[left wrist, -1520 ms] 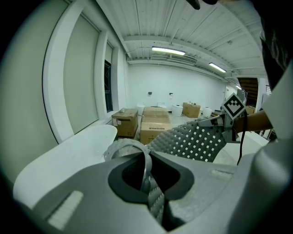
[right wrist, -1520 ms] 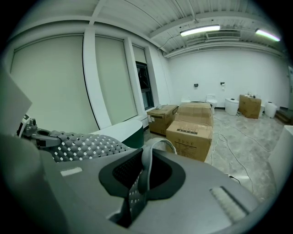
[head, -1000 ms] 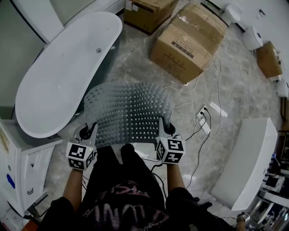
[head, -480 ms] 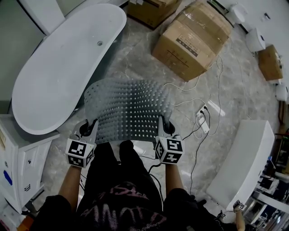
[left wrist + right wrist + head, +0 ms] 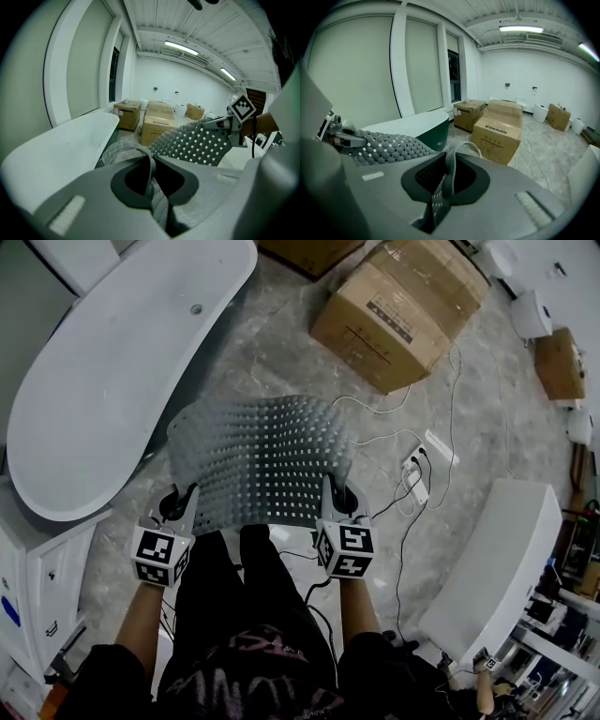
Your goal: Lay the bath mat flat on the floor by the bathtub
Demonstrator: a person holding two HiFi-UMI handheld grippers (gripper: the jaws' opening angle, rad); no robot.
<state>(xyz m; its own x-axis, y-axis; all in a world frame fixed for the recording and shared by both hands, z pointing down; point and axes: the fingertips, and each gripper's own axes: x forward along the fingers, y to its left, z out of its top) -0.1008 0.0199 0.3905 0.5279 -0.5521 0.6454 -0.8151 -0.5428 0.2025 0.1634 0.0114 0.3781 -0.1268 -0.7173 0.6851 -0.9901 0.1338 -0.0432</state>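
A grey perforated bath mat (image 5: pixel 258 460) hangs stretched in the air between both grippers, above the marble floor (image 5: pixel 281 352) beside the white bathtub (image 5: pixel 103 381). My left gripper (image 5: pixel 178 507) is shut on the mat's near left corner, and the pinched edge (image 5: pixel 152 180) shows between its jaws. My right gripper (image 5: pixel 336 501) is shut on the near right corner, with the mat edge (image 5: pixel 443 185) clamped between its jaws. The mat's far edge curls downward. The bathtub (image 5: pixel 61 140) lies to the left in both gripper views, and its dark green side (image 5: pixel 433 131) shows in the right one.
Two cardboard boxes (image 5: pixel 398 310) stand on the floor beyond the mat. A power strip (image 5: pixel 415 486) and white cables (image 5: pixel 450 399) lie to the right. A white cabinet (image 5: pixel 42 587) stands at left, a white fixture (image 5: pixel 492 568) at right. The person's legs are below the mat.
The mat and both grippers have shifted slightly toward the top of the view and left as the person moved. Both grips are unchanged.
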